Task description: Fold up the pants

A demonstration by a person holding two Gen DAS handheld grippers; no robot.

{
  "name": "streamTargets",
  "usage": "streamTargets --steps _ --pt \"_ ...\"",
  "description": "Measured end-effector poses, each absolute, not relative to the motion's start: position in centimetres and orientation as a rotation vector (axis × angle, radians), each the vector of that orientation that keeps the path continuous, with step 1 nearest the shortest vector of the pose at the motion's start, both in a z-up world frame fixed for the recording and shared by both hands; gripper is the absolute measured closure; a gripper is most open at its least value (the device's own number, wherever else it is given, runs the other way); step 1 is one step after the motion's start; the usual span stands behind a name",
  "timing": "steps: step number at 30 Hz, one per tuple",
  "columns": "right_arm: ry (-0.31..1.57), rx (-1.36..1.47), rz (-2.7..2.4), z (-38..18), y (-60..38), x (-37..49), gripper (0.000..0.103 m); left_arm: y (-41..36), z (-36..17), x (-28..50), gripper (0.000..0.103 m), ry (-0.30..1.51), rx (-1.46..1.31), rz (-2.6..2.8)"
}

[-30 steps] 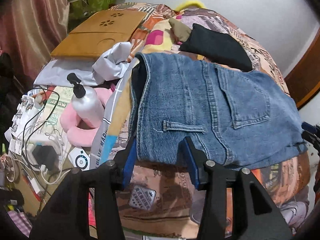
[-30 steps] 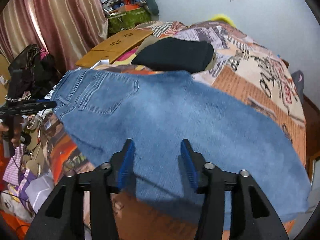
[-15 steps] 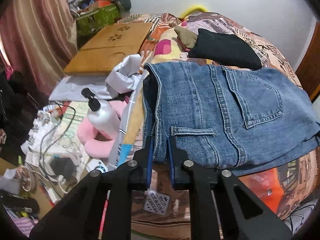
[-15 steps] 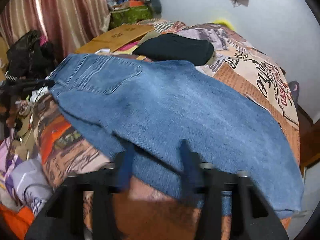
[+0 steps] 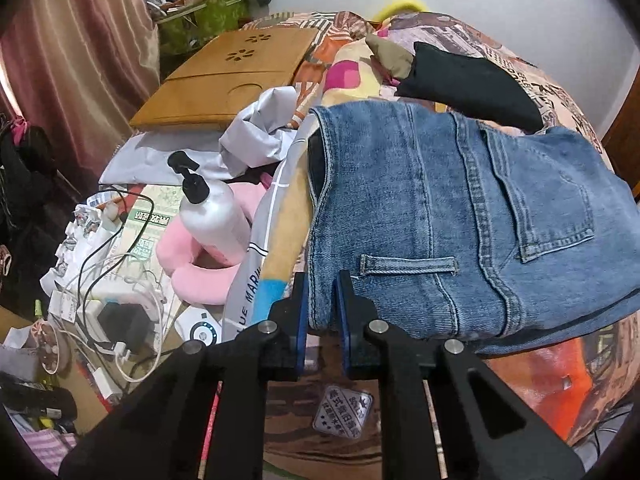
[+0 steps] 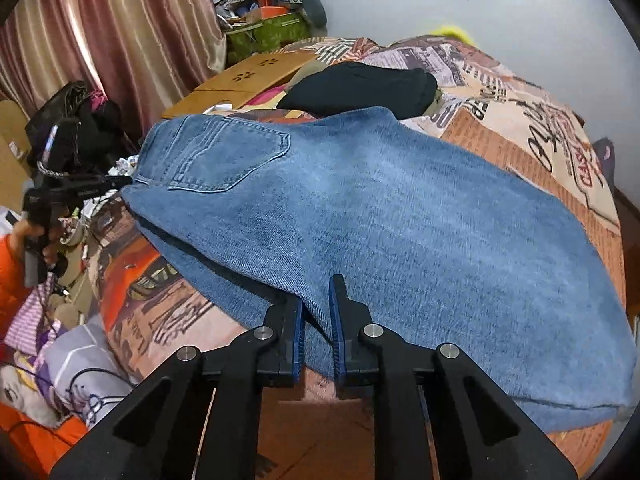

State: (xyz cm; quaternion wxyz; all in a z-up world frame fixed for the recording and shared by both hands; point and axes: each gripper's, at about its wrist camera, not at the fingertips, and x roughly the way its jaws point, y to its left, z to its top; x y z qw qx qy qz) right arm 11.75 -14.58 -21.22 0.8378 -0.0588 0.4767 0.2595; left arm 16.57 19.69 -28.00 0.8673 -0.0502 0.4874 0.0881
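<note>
One pair of jeans (image 6: 400, 220), folded lengthwise, lies across the patterned bed (image 6: 520, 120). The left gripper (image 5: 322, 300) pinches the near waistband corner; the right gripper (image 6: 316, 312) pinches the near leg edge. Denim probably handles heavy, limp, non-slippery; edges and corners suit gripping. Two grippers, one black garment (image 6: 360, 84) beyond.

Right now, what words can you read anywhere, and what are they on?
"BLUE MARI", cut off, on the grey cloth strip.
"CAS", partial red letters, on the printed bedspread.
Bedspread script and headlines: too warped to read.
Silver sticker and green-printed paper: characters too blurred.
</note>
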Motion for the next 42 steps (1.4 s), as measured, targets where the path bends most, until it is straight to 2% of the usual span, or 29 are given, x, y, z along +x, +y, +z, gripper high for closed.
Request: streamTargets --steps 7,10,14,18,21,29,35,37,39,41,42 --pt "1.006 -0.135 0.524 -18.9 -17.3 11.1 0.085 19.4 -23.2 15.9 0.089 0.907 -0.119 0.170" --pt "0.954 -0.103 0.482 -17.5 -18.9 12.0 0.076 18.6 -22.0 16.7 0.089 0.876 -0.143 0.136" --pt "0.938 -0.042 0.433 -18.1 -19.8 14.3 0.074 16.6 -23.5 18.2 0.089 0.916 -0.117 0.107" --pt "1.049 -0.003 0.438 -21.9 -19.7 15.3 0.074 15.3 -27.2 18.7 0.088 1.014 -0.081 0.113" --pt "1.004 -0.047 0.441 -22.5 -19.7 13.9 0.073 15.9 -29.2 17.8 0.088 1.031 -0.105 0.112" --pt "1.060 -0.015 0.465 -21.5 -22.1 13.9 0.070 15.9 -28.1 17.5 0.088 1.065 -0.072 0.141" --pt "1.024 0.011 0.288 -21.0 -27.1 13.1 0.060 14.4 -25.1 19.3 0.087 1.030 -0.093 0.129" --pt "1.014 0.028 0.204 -20.8 -29.7 12.8 0.059 13.1 -24.0 20.0 0.084 1.006 -0.065 0.113" --pt "1.004 0.055 0.120 -20.7 -32.8 12.4 0.059 11.4 -23.0 20.9 0.070 0.977 -0.043 0.097" --pt "0.992 0.102 0.020 -20.6 -36.3 11.8 0.058 9.7 -22.4 21.8 0.061 0.956 -0.033 0.078" --pt "0.987 0.127 -0.018 -20.6 -37.8 11.5 0.058 8.7 -22.3 22.3 0.060 0.951 -0.025 0.070"
